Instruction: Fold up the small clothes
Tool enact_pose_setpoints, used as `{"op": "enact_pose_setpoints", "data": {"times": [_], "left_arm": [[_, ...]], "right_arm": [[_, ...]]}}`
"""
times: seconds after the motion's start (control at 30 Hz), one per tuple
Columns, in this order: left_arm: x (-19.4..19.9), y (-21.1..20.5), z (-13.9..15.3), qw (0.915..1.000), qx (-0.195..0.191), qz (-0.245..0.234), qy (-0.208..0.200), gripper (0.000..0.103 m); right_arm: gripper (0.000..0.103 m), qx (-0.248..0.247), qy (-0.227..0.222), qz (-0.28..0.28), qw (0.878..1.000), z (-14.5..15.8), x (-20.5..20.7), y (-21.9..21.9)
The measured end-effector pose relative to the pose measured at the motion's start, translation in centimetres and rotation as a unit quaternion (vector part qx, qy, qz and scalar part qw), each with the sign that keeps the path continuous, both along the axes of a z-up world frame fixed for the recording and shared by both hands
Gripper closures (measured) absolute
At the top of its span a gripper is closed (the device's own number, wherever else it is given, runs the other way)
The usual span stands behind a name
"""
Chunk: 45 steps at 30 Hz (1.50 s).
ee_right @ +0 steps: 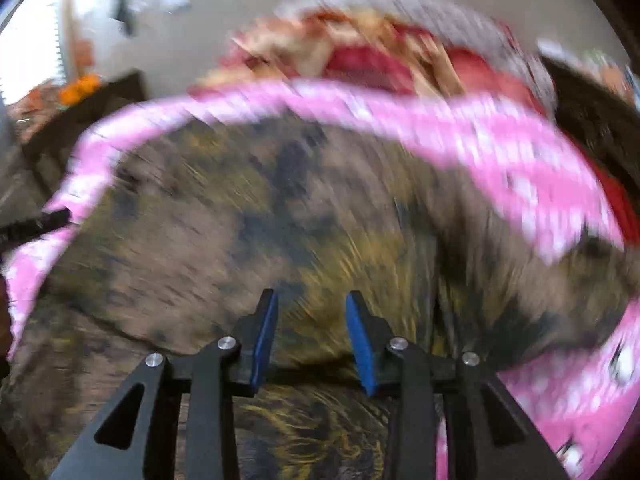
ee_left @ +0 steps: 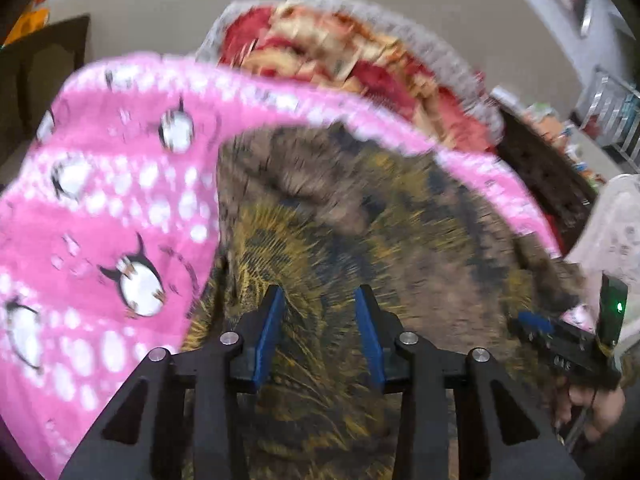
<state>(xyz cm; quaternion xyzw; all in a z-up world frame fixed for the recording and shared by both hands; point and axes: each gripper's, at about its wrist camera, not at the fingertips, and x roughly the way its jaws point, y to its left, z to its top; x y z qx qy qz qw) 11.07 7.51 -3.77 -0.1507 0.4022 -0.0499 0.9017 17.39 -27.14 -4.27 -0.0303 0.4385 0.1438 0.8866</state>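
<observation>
A pink fleece garment with penguins (ee_left: 100, 208) lies on a brown and yellow blanket (ee_left: 360, 220). Its bulk is at the left of the left wrist view, and a thin band of it arcs across to the right. My left gripper (ee_left: 319, 292) hovers open over bare blanket, with nothing between its blue pads. The right gripper (ee_left: 532, 326), held by a hand (ee_left: 592, 408), sits at the right end of the band. In the blurred right wrist view, the right gripper (ee_right: 310, 294) is open over the blanket, the garment (ee_right: 460, 132) arcs beyond it, and the left gripper (ee_right: 48, 220) shows at the left edge.
A red and beige floral blanket with a grey border (ee_left: 340, 48) lies past the garment. Dark wooden furniture (ee_left: 48, 72) stands at the left. A shelf with small items (ee_left: 608, 120) is at the right, and a white patterned cloth (ee_left: 616, 232) hangs near the right edge.
</observation>
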Motion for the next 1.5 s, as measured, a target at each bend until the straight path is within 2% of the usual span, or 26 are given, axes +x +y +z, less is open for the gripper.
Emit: {"op": "enact_pose_setpoints", "data": {"times": [0.03,0.07,0.1,0.13,0.3,0.47,0.53,0.7,0.87,1.03,1.17,1.23,1.33,1.4,1.47,1.5], "left_arm": [[0.3,0.0,-1.0,0.9999,0.005,0.004,0.01,0.088],[0.3,0.0,-2.2,0.9999,0.008,0.008,0.009,0.089],[-0.2,-0.2,-2.5,0.9999,0.01,0.007,-0.011,0.089],[-0.2,-0.2,-2.4,0.9998,0.009,0.008,-0.013,0.089],[0.0,-0.6,-2.5,0.9999,0.007,0.007,-0.012,0.089],[0.2,-0.8,-2.5,0.9999,0.005,0.008,-0.012,0.089],[0.1,-0.8,-2.6,0.9999,0.003,0.008,-0.013,0.089],[-0.2,0.0,-2.5,0.9999,-0.003,0.007,-0.014,0.089],[-0.2,0.1,-2.6,0.9999,-0.004,0.007,-0.014,0.089],[-0.2,0.1,-2.5,0.9998,-0.009,0.007,-0.015,0.089],[-0.2,0.4,-2.6,0.9997,-0.016,0.007,-0.015,0.089],[-0.3,0.4,-2.7,0.9997,-0.018,0.008,-0.015,0.089],[-0.3,0.4,-2.7,0.9998,-0.014,0.008,-0.015,0.089],[-0.3,0.4,-2.7,0.9997,-0.015,0.008,-0.015,0.089],[-0.4,0.4,-2.7,0.9997,-0.016,0.008,-0.015,0.089],[-0.4,0.4,-2.7,0.9997,-0.016,0.008,-0.015,0.089]], "right_arm": [[0.063,0.006,0.02,-0.009,1.0,-1.2,0.3,-0.3],[0.059,0.026,0.004,-0.007,1.0,-1.0,-0.1,-0.7],[0.051,0.034,0.007,-0.003,0.999,-0.8,-0.1,-0.8],[0.042,0.039,0.009,0.002,0.999,-0.8,-0.1,-0.8],[0.021,-0.002,0.004,0.034,0.999,-0.9,-0.4,1.3],[0.016,-0.029,0.004,0.038,0.999,-1.4,-0.4,1.9],[0.008,-0.045,0.001,0.034,0.998,-1.6,-0.4,2.2],[0.0,-0.073,-0.001,0.017,0.997,-1.8,-0.3,2.6],[0.0,-0.069,0.006,0.013,0.998,-2.0,0.0,2.4],[0.0,-0.042,0.018,0.014,0.999,-2.1,0.4,1.8],[0.003,-0.065,0.021,0.01,0.998,-1.7,0.3,2.4],[0.01,-0.069,0.008,0.004,0.998,-0.3,-0.2,3.0],[0.01,-0.063,-0.045,0.009,0.997,2.6,-0.7,4.6],[0.01,-0.056,-0.066,0.016,0.996,3.8,-0.3,5.5],[0.01,-0.038,-0.061,0.017,0.997,3.8,0.9,5.9],[0.01,-0.022,-0.044,0.02,0.999,3.1,1.9,5.9]]}}
